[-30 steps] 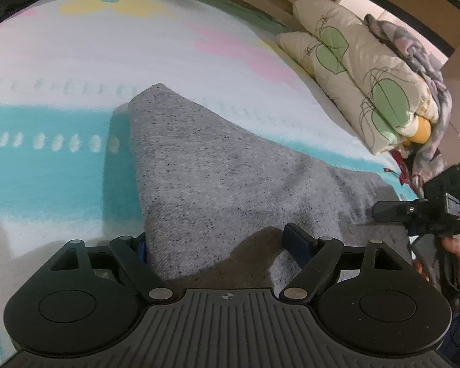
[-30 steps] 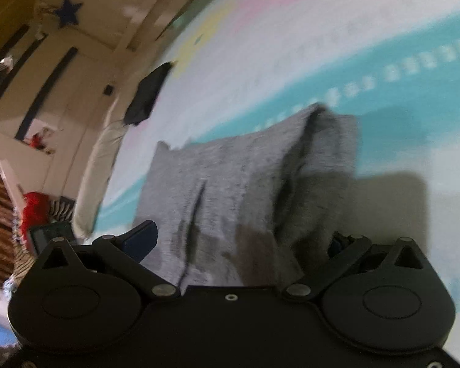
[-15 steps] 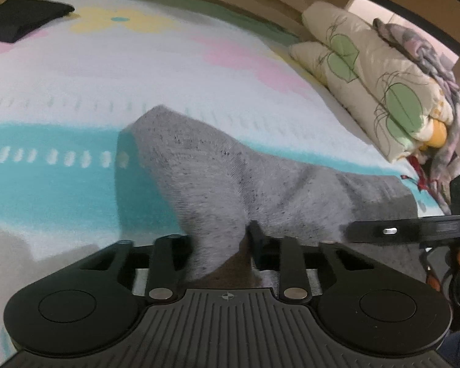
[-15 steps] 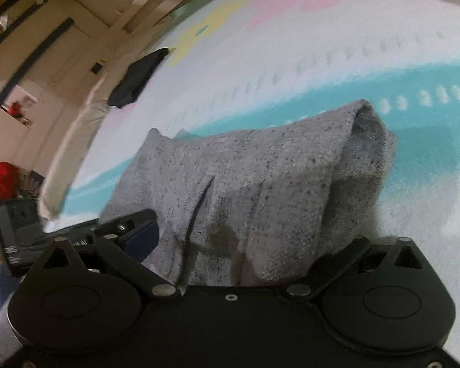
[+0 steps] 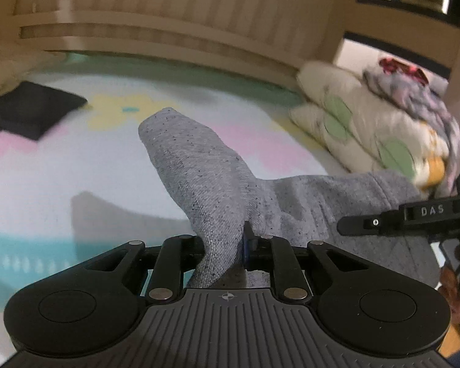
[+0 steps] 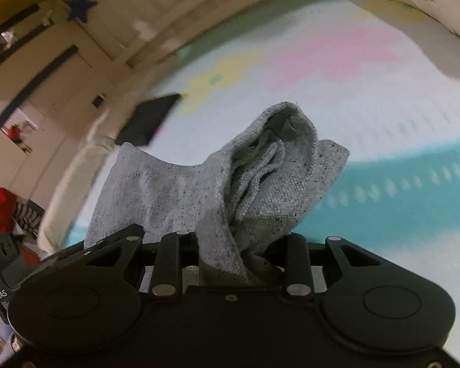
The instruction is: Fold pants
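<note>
The grey speckled pants (image 5: pixel 205 178) hang lifted above the pastel bed cover (image 5: pixel 46 184). My left gripper (image 5: pixel 227 245) is shut on one edge of the cloth, which rises in a peak ahead of it. My right gripper (image 6: pixel 239 254) is shut on a bunched part of the pants (image 6: pixel 260 178), where the waistband and drawstring show. The right gripper's body (image 5: pixel 414 217) shows at the right of the left wrist view, close by. The fingertips of both are hidden by the cloth.
A folded black garment (image 5: pixel 30 107) lies at the far left of the bed and also shows in the right wrist view (image 6: pixel 150 116). Cream pillows with green leaves (image 5: pixel 368 122) are stacked at the right. A wooden slatted headboard (image 5: pixel 168 15) runs behind.
Both grippers closed on the pants and lifted them off the bed; the cloth now hangs bunched between them and the views tilt up toward the headboard.
</note>
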The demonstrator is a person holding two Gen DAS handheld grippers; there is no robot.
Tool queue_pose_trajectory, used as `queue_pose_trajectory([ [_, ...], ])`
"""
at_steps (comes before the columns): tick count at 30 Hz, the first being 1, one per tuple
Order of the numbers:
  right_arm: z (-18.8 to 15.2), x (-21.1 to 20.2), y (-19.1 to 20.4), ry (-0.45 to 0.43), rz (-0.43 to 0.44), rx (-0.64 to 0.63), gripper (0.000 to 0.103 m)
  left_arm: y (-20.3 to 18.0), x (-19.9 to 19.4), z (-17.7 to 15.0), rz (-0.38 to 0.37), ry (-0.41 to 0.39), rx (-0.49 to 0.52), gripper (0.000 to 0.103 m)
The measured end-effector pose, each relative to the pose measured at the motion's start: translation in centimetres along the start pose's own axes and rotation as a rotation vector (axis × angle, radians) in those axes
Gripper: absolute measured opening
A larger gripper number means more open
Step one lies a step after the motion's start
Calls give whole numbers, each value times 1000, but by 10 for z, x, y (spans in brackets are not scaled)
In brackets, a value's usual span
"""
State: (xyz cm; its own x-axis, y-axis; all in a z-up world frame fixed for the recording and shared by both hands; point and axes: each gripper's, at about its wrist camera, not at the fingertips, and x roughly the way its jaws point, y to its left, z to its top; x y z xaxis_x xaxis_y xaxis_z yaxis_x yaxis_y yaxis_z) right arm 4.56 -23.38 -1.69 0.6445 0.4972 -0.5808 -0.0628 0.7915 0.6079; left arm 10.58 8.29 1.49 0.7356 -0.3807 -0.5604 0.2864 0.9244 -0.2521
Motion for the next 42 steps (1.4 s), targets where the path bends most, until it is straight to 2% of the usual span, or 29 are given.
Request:
queue_pose_trajectory([
  [3, 32, 20, 14, -13, 11, -1, 42, 22, 12, 36, 11, -19, 0, 17],
  [6, 63, 50, 24, -5, 21, 1, 42, 37, 36, 57, 33, -16, 18, 18],
  [11, 106, 118, 34, 43, -7, -31, 42, 77, 89, 66, 66, 42, -49, 18],
  [17, 114, 187, 14, 139, -57, -46, 42, 111, 154, 43, 121, 183, -81, 20],
  [18, 111, 199, 9, 158, -71, -46, 43, 114, 160, 37, 126, 196, -90, 23],
  [20, 102, 213, -4, 180, -108, -56, 47, 121, 162, 27, 124, 181, -125, 36],
  [21, 101, 217, -10, 190, -117, -55, 54, 124, 161, 24, 120, 173, -145, 38],
  [22, 100, 219, -19, 192, -108, -40, 55, 126, 160, 22, 114, 167, -166, 40],
  [23, 98, 218, -29, 181, -64, -6, 55, 129, 161, 23, 106, 165, -176, 40],
  [27, 99, 211, -52, 186, 57, 64, 58, 128, 159, 29, 113, 167, -151, 47],
  [29, 98, 208, -61, 171, 121, 99, 71, 127, 154, 33, 127, 166, -159, 46],
  [31, 103, 204, -66, 145, 161, 148, 101, 129, 143, 35, 160, 155, -171, 46],
  [33, 103, 190, -69, 132, 112, 156, 102, 131, 136, 33, 191, 162, -186, 47],
  [37, 103, 165, -73, 145, -78, 111, 101, 129, 129, 28, 209, 227, -191, 47],
  [40, 96, 143, -69, 122, -196, 83, 102, 118, 105, 38, 271, 188, -188, 45],
  [42, 95, 127, -59, 94, -259, 65, 102, 107, 83, 46, 303, 125, -174, 45],
])
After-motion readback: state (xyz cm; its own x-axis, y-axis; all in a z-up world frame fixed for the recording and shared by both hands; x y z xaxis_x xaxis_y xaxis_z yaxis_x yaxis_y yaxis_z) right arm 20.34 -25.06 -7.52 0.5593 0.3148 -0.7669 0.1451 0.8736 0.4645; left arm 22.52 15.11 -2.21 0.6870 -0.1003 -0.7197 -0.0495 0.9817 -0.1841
